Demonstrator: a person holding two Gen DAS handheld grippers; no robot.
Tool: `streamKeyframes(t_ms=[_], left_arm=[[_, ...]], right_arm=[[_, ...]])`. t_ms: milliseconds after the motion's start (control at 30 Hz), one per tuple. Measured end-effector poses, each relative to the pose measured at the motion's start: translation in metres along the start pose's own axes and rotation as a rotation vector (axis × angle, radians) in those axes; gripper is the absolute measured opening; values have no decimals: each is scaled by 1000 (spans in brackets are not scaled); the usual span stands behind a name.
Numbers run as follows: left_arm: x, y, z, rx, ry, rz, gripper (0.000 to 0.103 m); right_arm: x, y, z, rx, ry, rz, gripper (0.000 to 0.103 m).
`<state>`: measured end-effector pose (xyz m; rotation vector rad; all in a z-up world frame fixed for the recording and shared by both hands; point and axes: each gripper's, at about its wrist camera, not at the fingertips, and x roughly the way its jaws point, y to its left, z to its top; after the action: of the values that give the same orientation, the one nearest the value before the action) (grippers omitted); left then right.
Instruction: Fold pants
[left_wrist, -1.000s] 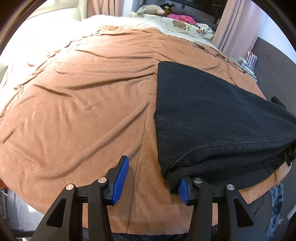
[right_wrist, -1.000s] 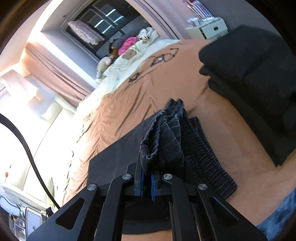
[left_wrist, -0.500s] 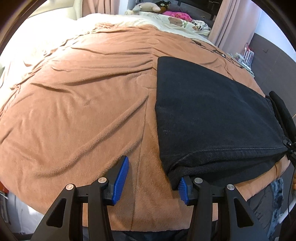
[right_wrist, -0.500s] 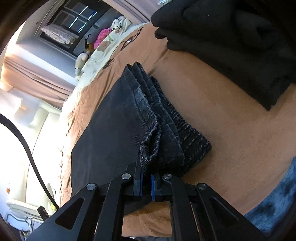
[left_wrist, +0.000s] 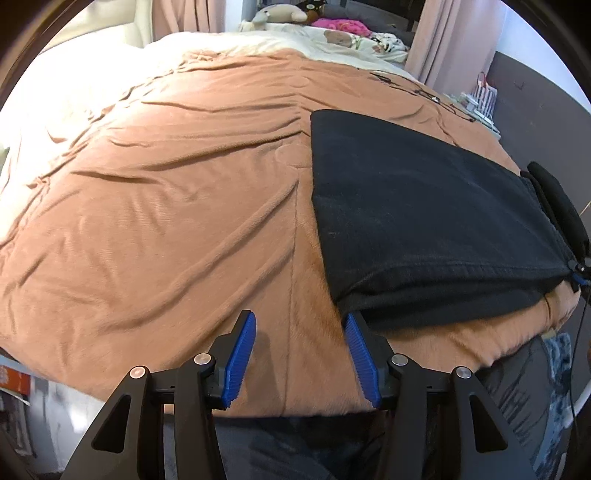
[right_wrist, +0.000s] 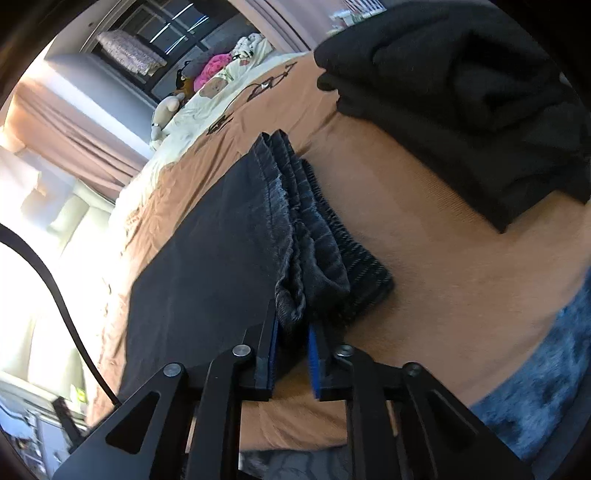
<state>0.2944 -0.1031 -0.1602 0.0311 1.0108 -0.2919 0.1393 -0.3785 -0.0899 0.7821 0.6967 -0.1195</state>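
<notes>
Nearest to us in the left wrist view, the left gripper (left_wrist: 300, 352) hovers above the near edge of the brown blanket (left_wrist: 177, 206), and its blue pads (left_wrist: 240, 360) stand wide apart with only blanket between them. The right pad sits just beside the near corner of the folded black pants (left_wrist: 417, 221), but we cannot tell if it touches the cloth.

In the right wrist view, the right gripper (right_wrist: 291, 354) has a narrow gap between its pads. Its jaws have just been opening, and the bunched waistband end (right_wrist: 306, 258) of the pants hangs down into the gap at the fingertips. We cannot tell if the pads press on it.

The pants lie flat on the blanket, folded into a long rectangle that runs away from us along the right part of the bed. Beyond them, in the right wrist view, a second pile of dark clothes (right_wrist: 461, 110) lies on the blanket, apart from the pants.

At the far end of the bed we see a cream sheet (left_wrist: 280, 40) with soft toys (left_wrist: 280, 14) and a pink cloth (left_wrist: 340, 24), and pink curtains (left_wrist: 454, 40) behind.
</notes>
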Motion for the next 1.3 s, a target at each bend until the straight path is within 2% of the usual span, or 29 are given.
streamKeyframes(t_ms=[100,167,367,567,800,1000,1067,1133,1167,1300], left_arm=[[-8,3,-3,15,-13,51,54],[-12,8,-2,2,-21,37,54],[-14,6,14,-18,-47,30,54],[-11,-19,33,11,-67,-7,54],[7,-41,47,19,-42,-46,54],[20,-51,53,10,-24,-77,54],[23,-53,53,9,-26,-90,51],[30,-54,51,3,-11,-116,35],[33,-55,50,1,0,-123,32],[43,-54,43,-7,33,-145,30]], right_arm=[[-19,7,-5,-58,-30,-45,16],[-32,9,-8,-76,-59,-70,16],[-44,26,-6,-147,-93,-71,16],[-26,55,-3,-241,-87,-49,16],[-2,86,1,-321,-58,-20,16],[18,100,1,-382,-34,-38,16],[27,99,1,-382,-15,-58,16],[36,96,2,-368,6,-71,16],[42,92,4,-362,13,-101,16],[56,74,6,-343,34,-169,16]])
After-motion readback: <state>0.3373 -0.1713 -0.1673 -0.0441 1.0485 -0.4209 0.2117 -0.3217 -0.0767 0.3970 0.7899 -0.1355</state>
